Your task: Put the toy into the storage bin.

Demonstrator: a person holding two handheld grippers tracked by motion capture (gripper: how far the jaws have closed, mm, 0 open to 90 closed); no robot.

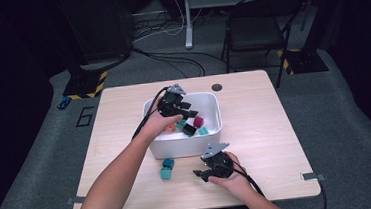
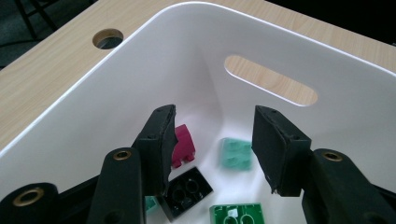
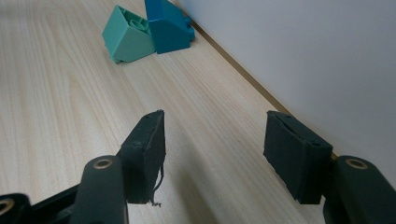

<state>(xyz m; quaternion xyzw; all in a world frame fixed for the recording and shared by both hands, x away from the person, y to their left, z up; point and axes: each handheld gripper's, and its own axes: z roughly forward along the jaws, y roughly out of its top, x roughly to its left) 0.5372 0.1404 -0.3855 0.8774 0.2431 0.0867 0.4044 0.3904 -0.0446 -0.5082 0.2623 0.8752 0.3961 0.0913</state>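
Observation:
A white bin (image 1: 216, 132) stands mid-table with several loose bricks inside. My left gripper (image 1: 186, 113) hangs open inside the bin (image 2: 140, 70), above a black brick (image 2: 187, 191), a magenta brick (image 2: 183, 145), a light green brick (image 2: 236, 153) and a green brick (image 2: 236, 215). My right gripper (image 1: 197, 174) rests open low over the table in front of the bin, nothing between its jaws. A mint brick (image 3: 127, 38) and a teal brick (image 3: 168, 25) lie together on the wood ahead of it, beside the bin's outer wall (image 3: 303, 60). Both bricks (image 1: 167, 168) sit left of the right gripper.
A round cable hole (image 1: 216, 87) is in the tabletop behind the bin. A black chair (image 1: 257, 26) and floor cables lie beyond the far edge. Bare wood (image 1: 260, 123) stretches to the right of the bin and along the left side.

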